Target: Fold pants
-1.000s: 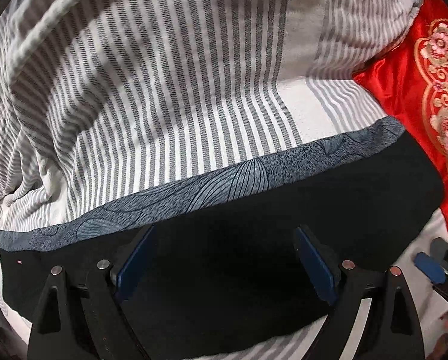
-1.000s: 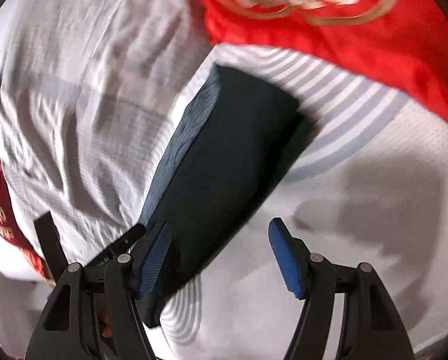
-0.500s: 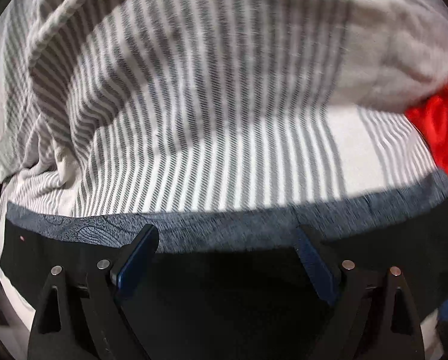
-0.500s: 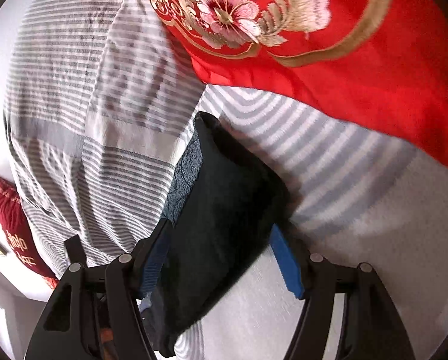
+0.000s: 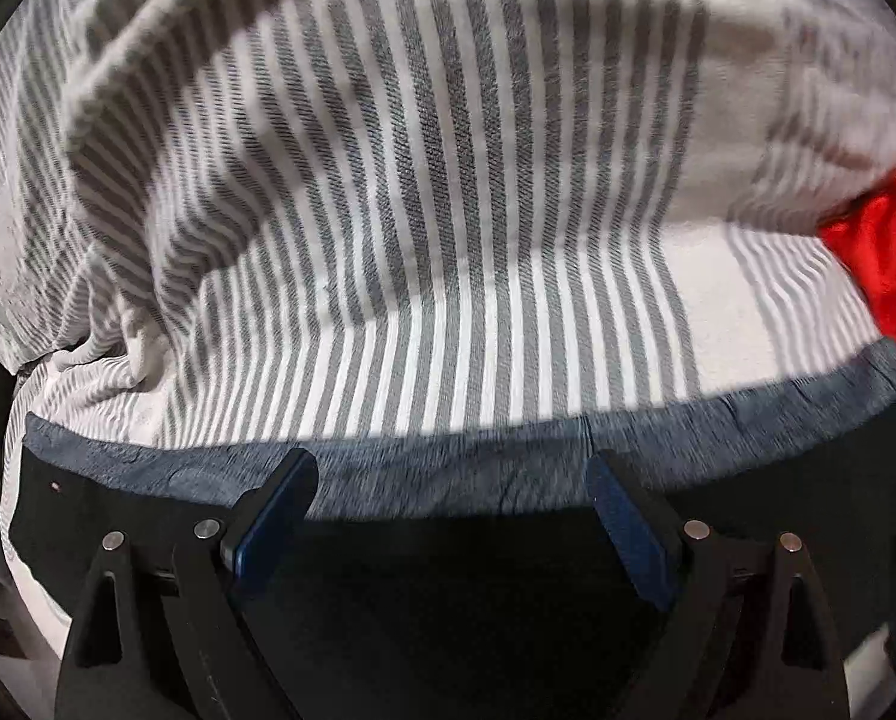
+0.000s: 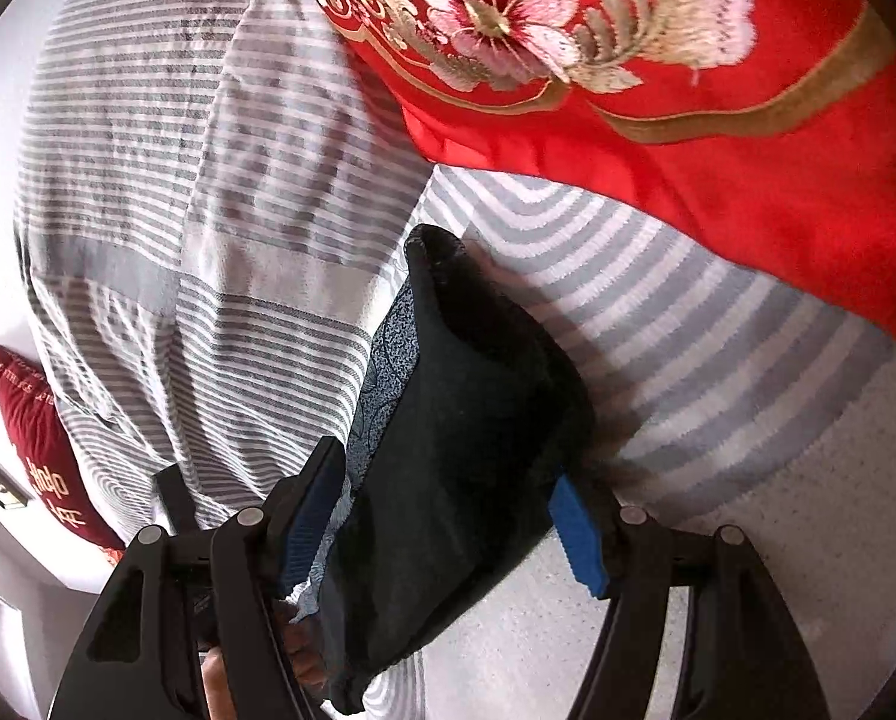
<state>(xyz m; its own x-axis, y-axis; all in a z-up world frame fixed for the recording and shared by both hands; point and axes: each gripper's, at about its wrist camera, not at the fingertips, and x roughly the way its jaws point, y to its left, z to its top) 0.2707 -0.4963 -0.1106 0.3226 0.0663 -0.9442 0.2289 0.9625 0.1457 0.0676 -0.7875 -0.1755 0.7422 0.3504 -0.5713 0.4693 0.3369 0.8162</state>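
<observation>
We see the folded black pants with a blue-grey patterned band lying on the grey-and-white striped bedsheet, near the red embroidered satin cover at the far right. Our left gripper stands spread above the band, pinching nothing. Our right gripper straddles the bundle's near end, jaws spread; whether its pads press the cloth we cannot tell.

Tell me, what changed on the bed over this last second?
The right gripper closed in until its jaws straddle the folded pants. The left gripper neared their patterned grey band. Both stayed open; nothing was gripped.
</observation>
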